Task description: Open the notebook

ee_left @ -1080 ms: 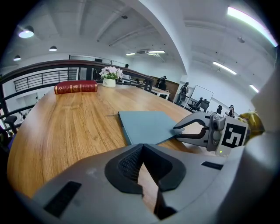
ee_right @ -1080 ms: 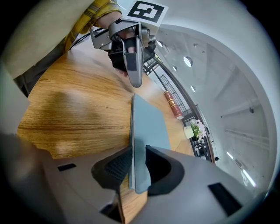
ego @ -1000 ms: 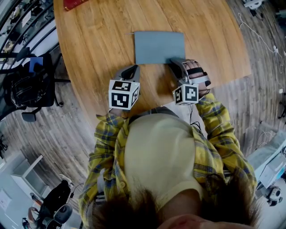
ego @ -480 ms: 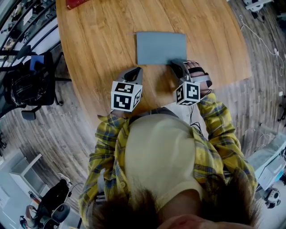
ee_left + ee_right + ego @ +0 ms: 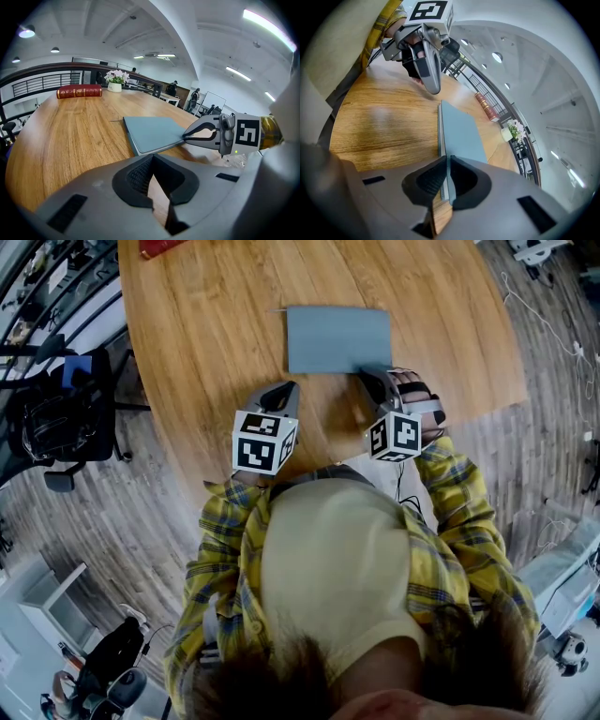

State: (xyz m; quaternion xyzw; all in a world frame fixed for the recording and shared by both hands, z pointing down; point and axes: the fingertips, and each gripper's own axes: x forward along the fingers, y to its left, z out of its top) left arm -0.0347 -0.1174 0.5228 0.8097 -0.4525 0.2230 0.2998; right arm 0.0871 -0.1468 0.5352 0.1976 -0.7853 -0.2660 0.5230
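Observation:
A grey-blue notebook [image 5: 337, 338] lies flat and closed on the wooden table [image 5: 206, 334]. My right gripper [image 5: 372, 374] sits at its near right corner, jaws shut on the edge of the cover [image 5: 459, 129], which runs straight in between them. In the left gripper view the right gripper [image 5: 186, 137] pinches that corner low over the wood. My left gripper [image 5: 284, 390] hovers over bare wood just short of the notebook's near left corner, shut and empty.
A red book [image 5: 78, 91] lies at the table's far edge, with a small flower pot [image 5: 115, 79] beside it. A black chair [image 5: 56, 423] stands off the table's left side. The table's curved near edge [image 5: 187, 465] runs under both hands.

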